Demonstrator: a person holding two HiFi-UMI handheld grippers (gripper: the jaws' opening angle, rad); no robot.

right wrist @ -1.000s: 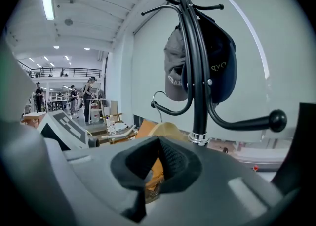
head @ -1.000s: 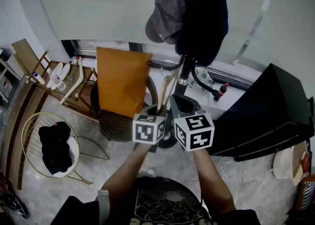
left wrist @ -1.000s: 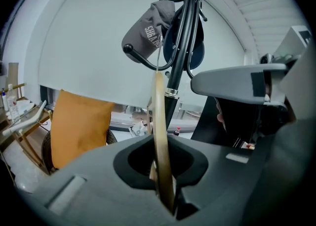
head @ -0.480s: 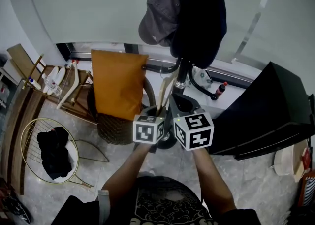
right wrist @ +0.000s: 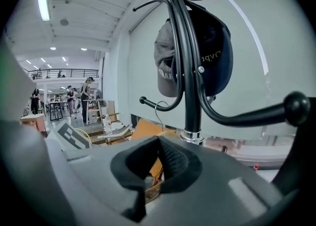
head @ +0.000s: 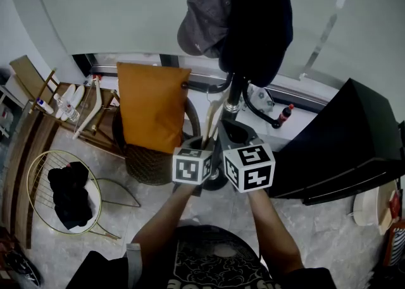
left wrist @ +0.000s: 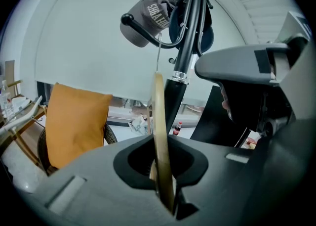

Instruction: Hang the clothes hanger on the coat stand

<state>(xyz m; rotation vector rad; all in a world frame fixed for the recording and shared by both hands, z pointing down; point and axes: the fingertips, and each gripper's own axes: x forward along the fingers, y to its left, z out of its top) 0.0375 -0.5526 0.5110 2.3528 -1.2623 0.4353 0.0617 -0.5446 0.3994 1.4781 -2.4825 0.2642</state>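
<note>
The pale wooden clothes hanger (left wrist: pixel 159 121) stands upright and edge-on, its thin wire hook (right wrist: pixel 156 113) raised right beside a low curved arm (left wrist: pixel 148 34) of the black metal coat stand (head: pixel 235 95); whether the hook rests on that arm cannot be told. The left gripper (left wrist: pixel 162 168) is clamped tight on the hanger's wood, which rises straight out of its closed jaws. The right gripper (right wrist: pixel 157 163) is closed too, with a strip of the same wood pinched low between its jaws. In the head view the two grippers sit side by side at the foot of the stand's pole. A grey cap (head: pixel 207 12) and a dark navy cap (head: pixel 259 22) hang from the upper arms. Left of the pole, an orange cushion (head: pixel 152 104) leans on a dark wicker chair (head: pixel 149 162), and a gold wire basket (head: pixel 38 161) holding black cloth lies further left.
</note>
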